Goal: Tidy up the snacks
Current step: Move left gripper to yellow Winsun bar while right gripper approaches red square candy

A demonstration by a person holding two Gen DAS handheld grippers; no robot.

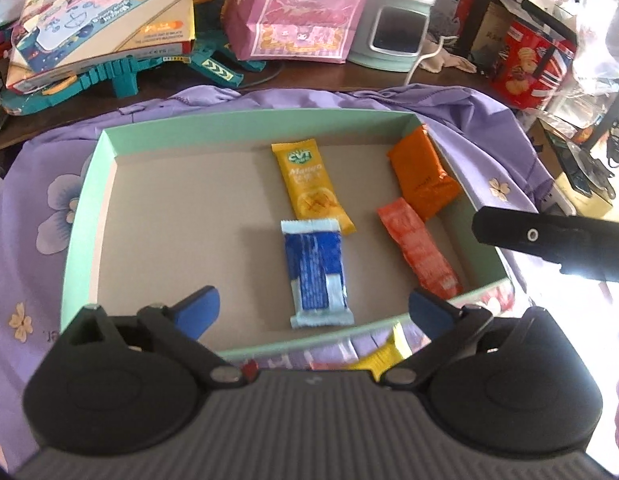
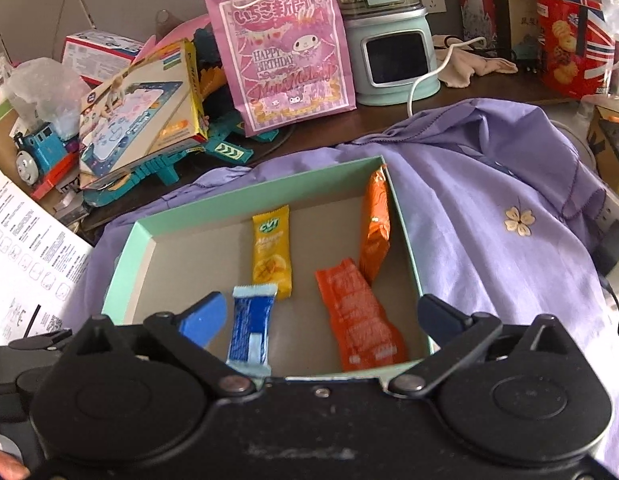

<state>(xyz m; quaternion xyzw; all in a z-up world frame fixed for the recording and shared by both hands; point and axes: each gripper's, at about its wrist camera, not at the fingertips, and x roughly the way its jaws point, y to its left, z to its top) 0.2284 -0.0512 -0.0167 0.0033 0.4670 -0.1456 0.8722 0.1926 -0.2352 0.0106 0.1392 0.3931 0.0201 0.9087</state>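
Green-walled box (image 1: pixel 85 208) on the purple cloth (image 1: pixel 461 120) already held four snacks: one blue bar (image 1: pixel 315 272), one yellow bar (image 1: pixel 311 188) and two orange packets (image 1: pixel 423 178). Possibly one more yellow wrapper (image 1: pixel 383 356) waited outside. Both left gripper (image 1: pixel 313 312) and right gripper (image 2: pixel 321 316) stood wide open, holding nothing.

Pink gift bag (image 2: pixel 287 52), perhaps toy train (image 2: pixel 35 156)

yellow packet (image 1: pixel 383 358) half hidden behind claw
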